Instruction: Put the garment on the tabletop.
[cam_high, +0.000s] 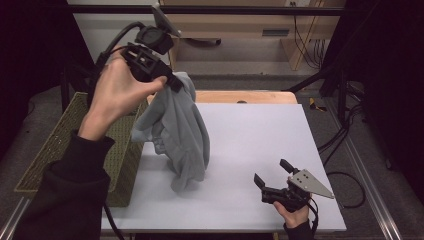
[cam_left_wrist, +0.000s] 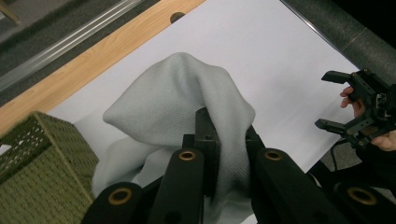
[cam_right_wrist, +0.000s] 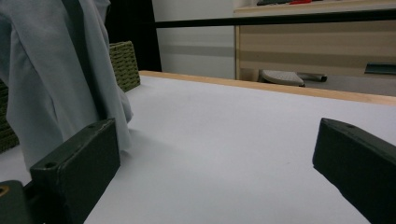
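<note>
Now my left gripper (cam_high: 175, 82) is clamped on the cloth (cam_high: 180, 130), which hangs below it onto the table (cam_high: 260, 130). A basket (cam_high: 117, 155) sits just beside the cloth; my right gripper (cam_high: 272, 172) rests apart, jaws wide, empty.

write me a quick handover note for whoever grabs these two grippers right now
Left gripper: shut on the grey garment, holding it up by one end; the lower end still touches the white table.
Right gripper: open, empty, resting low over the near right part of the table, apart from the garment.
Woven basket: at the table's left edge, beside the hanging garment.
Done: garment gripped and lifted.
Left: probably bring in the right gripper to take another part of the garment, then spread or fold it, or put it in the basket.
</note>
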